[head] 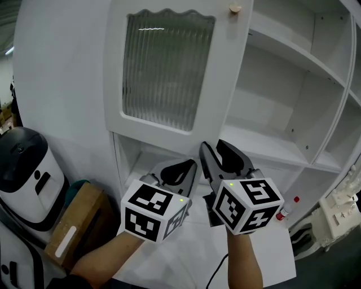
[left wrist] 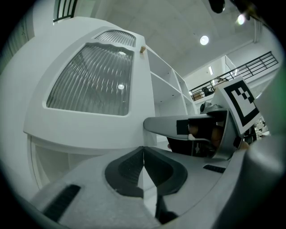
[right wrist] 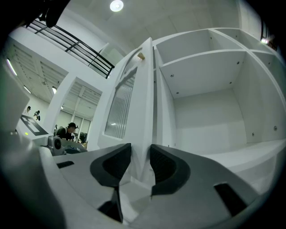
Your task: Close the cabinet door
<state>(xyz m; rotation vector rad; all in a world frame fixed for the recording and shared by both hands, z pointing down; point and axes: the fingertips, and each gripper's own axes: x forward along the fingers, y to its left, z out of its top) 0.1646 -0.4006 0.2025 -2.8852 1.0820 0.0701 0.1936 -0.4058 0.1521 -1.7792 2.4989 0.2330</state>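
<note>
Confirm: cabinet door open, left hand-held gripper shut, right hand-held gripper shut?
One error: the right hand-held gripper is open, its jaws apart in the right gripper view. The cabinet door is open and the left hand-held gripper is shut, as stated.

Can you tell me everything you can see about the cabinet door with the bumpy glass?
The cabinet door is white and looks like painted wood. It has a ribbed glass pane with a wavy top edge, and a small round pale knob near its top corner. It stands open, swung out from the white cabinet, whose shelves show beside it. Its thin edge lines up between the open jaws of the right gripper; whether they touch it cannot be told.
</note>
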